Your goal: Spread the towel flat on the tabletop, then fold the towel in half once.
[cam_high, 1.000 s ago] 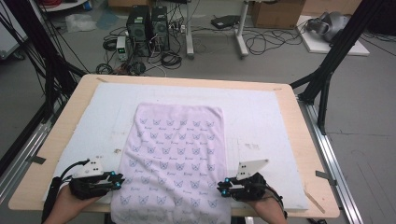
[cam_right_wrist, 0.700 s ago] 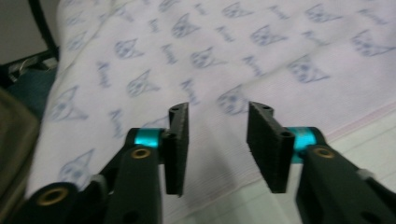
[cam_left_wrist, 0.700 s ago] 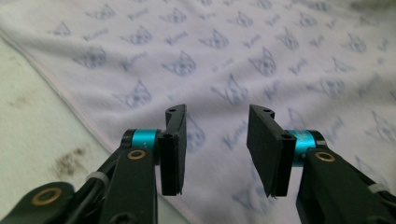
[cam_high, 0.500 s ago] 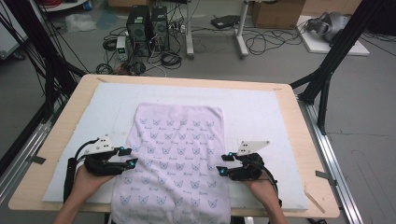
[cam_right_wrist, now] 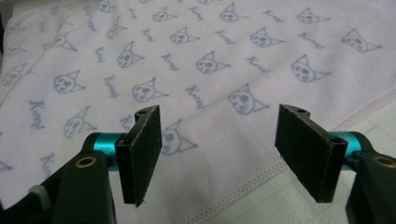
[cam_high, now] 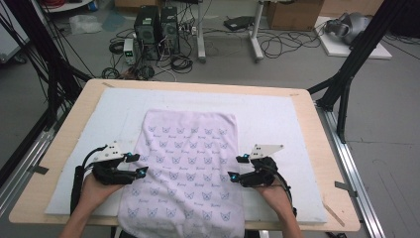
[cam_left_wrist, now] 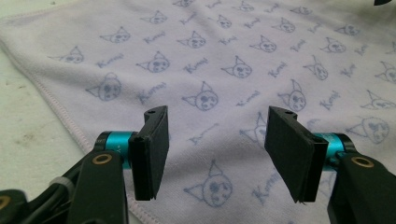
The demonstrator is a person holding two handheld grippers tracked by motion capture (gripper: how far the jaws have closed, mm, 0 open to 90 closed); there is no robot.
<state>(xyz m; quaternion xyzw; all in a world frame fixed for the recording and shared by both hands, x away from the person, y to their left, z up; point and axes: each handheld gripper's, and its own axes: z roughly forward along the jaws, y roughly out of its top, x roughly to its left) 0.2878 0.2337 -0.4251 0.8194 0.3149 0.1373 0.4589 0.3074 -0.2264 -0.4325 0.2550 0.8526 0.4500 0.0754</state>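
Note:
A pale lilac towel (cam_high: 188, 163) printed with blue cat faces lies flat on the white mat (cam_high: 277, 119), and its near end hangs over the table's front edge. My left gripper (cam_high: 136, 163) rests at the towel's left edge and points inward. Its jaws have just been opening, and they stand open over the cloth (cam_left_wrist: 224, 60) with nothing pressed between the pads (cam_left_wrist: 150, 154). At the towel's right edge my right gripper (cam_high: 237, 167) has also just been opening. It is open above the hem (cam_right_wrist: 243, 182), its pads (cam_right_wrist: 308, 149) apart and holding nothing.
The mat covers most of a wooden table (cam_high: 317, 148). Metal rails run along both sides of the table, and a black frame leg (cam_high: 346, 74) stands at the right. On the floor beyond the far edge are computer towers (cam_high: 156, 25) and cables.
Both grippers have moved from the towel's near corners farther up its side edges. Both pairs of jaws have opened wider. The towel still lies flat.

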